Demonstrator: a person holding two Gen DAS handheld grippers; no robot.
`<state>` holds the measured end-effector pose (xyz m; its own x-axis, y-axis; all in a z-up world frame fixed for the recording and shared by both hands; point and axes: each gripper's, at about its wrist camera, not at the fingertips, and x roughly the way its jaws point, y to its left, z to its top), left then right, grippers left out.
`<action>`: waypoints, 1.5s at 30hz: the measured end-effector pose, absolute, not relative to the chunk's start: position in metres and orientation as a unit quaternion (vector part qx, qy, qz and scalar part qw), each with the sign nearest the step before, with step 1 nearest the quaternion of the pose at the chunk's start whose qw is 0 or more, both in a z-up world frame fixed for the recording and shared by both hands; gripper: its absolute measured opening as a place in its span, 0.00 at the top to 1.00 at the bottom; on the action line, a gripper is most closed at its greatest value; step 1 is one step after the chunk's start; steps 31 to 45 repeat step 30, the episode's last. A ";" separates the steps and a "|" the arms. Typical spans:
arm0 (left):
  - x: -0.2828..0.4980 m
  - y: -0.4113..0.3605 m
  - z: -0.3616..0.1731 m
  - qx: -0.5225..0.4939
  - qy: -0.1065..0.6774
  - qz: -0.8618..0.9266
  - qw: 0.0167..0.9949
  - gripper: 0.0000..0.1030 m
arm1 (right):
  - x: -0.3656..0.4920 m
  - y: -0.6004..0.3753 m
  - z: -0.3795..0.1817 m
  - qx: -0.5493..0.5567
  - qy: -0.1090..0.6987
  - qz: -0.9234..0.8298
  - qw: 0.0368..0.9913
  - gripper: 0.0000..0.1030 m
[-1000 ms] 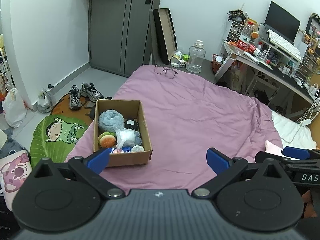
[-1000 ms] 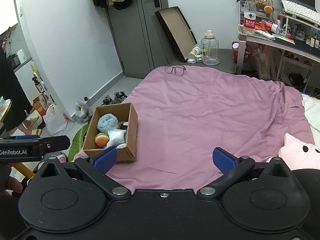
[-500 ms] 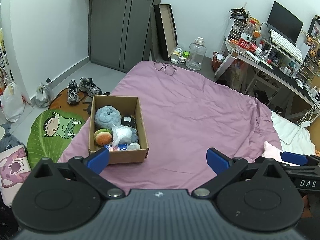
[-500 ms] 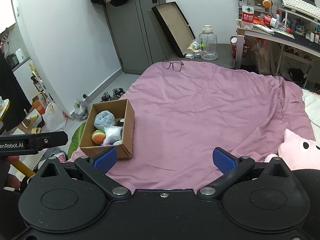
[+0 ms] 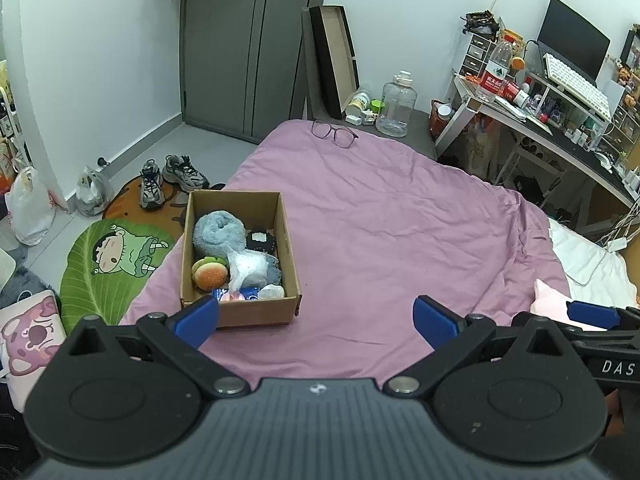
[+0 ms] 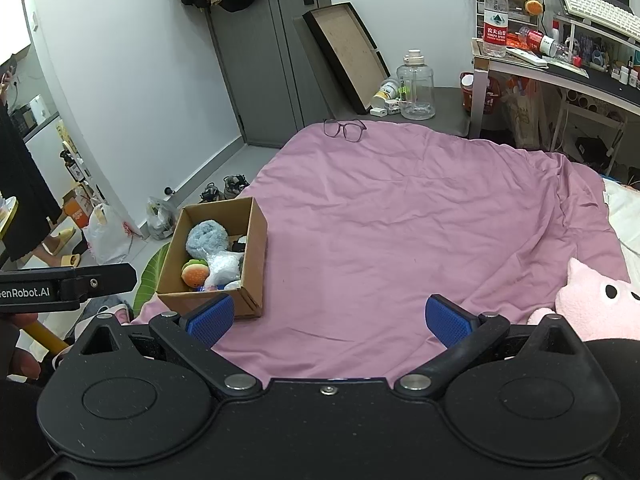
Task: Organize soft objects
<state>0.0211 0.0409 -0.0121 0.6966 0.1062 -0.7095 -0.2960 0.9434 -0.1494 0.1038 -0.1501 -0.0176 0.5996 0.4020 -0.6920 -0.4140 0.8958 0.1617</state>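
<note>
Both your tongs gape empty; the box lies ahead-left, nearer your left tongs than your right tongs.

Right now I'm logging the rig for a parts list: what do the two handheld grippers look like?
Both match: the left gripper and right gripper have matte black bodies with two round discs, silver pivot screws, and black linkage arms ending in blue textured fingers. White lettering marks their sides: "enRobot.AI" on the left, "DAS" on the right. No cables show.
</note>
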 end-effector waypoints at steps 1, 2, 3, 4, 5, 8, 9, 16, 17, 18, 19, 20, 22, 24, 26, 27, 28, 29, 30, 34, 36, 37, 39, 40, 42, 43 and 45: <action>0.021 0.042 -0.013 -0.129 0.374 0.111 0.912 0.01 | 0.104 -0.151 -0.018 -0.008 0.386 0.229 0.894 0.00; 0.020 0.043 -0.013 -0.132 0.374 0.112 0.911 0.01 | 0.104 -0.151 -0.018 -0.009 0.386 0.231 0.893 0.00; 0.020 0.044 -0.013 -0.134 0.374 0.113 0.911 0.01 | 0.104 -0.151 -0.018 -0.009 0.387 0.232 0.892 0.00; 0.020 0.045 -0.013 -0.135 0.375 0.114 0.910 0.01 | 0.104 -0.151 -0.018 -0.010 0.388 0.232 0.892 0.00; 0.020 0.045 -0.013 -0.135 0.376 0.116 0.909 0.01 | 0.105 -0.150 -0.017 -0.011 0.389 0.233 0.891 0.00; 0.022 0.044 -0.013 -0.132 0.379 0.118 0.908 0.01 | 0.105 -0.151 -0.017 -0.010 0.389 0.234 0.891 0.00; 0.021 0.043 -0.012 -0.132 0.379 0.119 0.908 0.01 | 0.105 -0.151 -0.017 -0.008 0.389 0.234 0.891 0.00; 0.019 0.040 -0.012 -0.125 0.381 0.119 0.908 0.01 | 0.107 -0.156 -0.013 0.009 0.391 0.237 0.889 0.00; 0.018 0.040 -0.012 -0.127 0.380 0.121 0.908 0.01 | 0.107 -0.156 -0.013 0.005 0.392 0.234 0.890 0.00; 0.017 0.040 -0.012 -0.128 0.380 0.122 0.908 0.01 | 0.106 -0.155 -0.012 0.003 0.392 0.234 0.890 0.00; 0.017 0.040 -0.012 -0.130 0.380 0.122 0.908 0.01 | 0.106 -0.154 -0.011 0.000 0.390 0.236 0.890 0.00; 0.017 0.040 -0.012 -0.130 0.380 0.123 0.908 0.01 | 0.105 -0.153 -0.009 -0.003 0.386 0.239 0.891 0.00; 0.017 0.039 -0.011 -0.125 0.380 0.124 0.908 0.01 | 0.104 -0.150 -0.007 -0.010 0.382 0.241 0.892 0.00; 0.017 0.036 -0.010 -0.117 0.380 0.124 0.909 0.01 | 0.104 -0.146 -0.003 -0.023 0.374 0.238 0.896 0.00; 0.017 0.035 -0.009 -0.109 0.377 0.125 0.911 0.01 | 0.105 -0.143 0.000 -0.034 0.368 0.238 0.898 0.00; 0.016 0.034 -0.009 -0.107 0.375 0.126 0.912 0.01 | 0.106 -0.142 0.000 -0.036 0.369 0.238 0.898 0.00; 0.016 0.034 -0.009 -0.105 0.375 0.126 0.912 0.01 | 0.107 -0.142 0.000 -0.036 0.372 0.238 0.896 0.00; 0.016 0.034 -0.009 -0.106 0.374 0.124 0.913 0.01 | 0.108 -0.141 -0.001 -0.035 0.375 0.237 0.895 0.00; 0.016 0.035 -0.009 -0.107 0.374 0.123 0.913 0.01 | 0.109 -0.141 -0.002 -0.035 0.377 0.237 0.894 0.00; 0.016 0.035 -0.009 -0.107 0.374 0.123 0.913 0.01 | 0.109 -0.141 -0.002 -0.035 0.377 0.237 0.894 0.00; 0.016 0.035 -0.009 -0.107 0.374 0.123 0.913 0.01 | 0.109 -0.141 -0.002 -0.035 0.377 0.237 0.894 0.00; 0.016 0.035 -0.009 -0.107 0.374 0.123 0.913 0.01 | 0.109 -0.141 -0.002 -0.035 0.377 0.237 0.894 0.00; 0.016 0.035 -0.009 -0.107 0.374 0.123 0.913 0.01 | 0.109 -0.141 -0.002 -0.035 0.377 0.237 0.894 0.00; 0.016 0.035 -0.009 -0.107 0.374 0.123 0.913 0.01 | 0.109 -0.141 -0.002 -0.035 0.377 0.237 0.894 0.00; 0.016 0.035 -0.009 -0.107 0.374 0.123 0.913 0.01 | 0.109 -0.141 -0.002 -0.035 0.377 0.237 0.894 0.00; 0.016 0.035 -0.009 -0.107 0.374 0.123 0.913 0.01 | 0.109 -0.141 -0.002 -0.035 0.377 0.237 0.894 0.00; 0.016 0.035 -0.009 -0.107 0.374 0.123 0.913 0.01 | 0.109 -0.141 -0.002 -0.035 0.377 0.237 0.894 0.00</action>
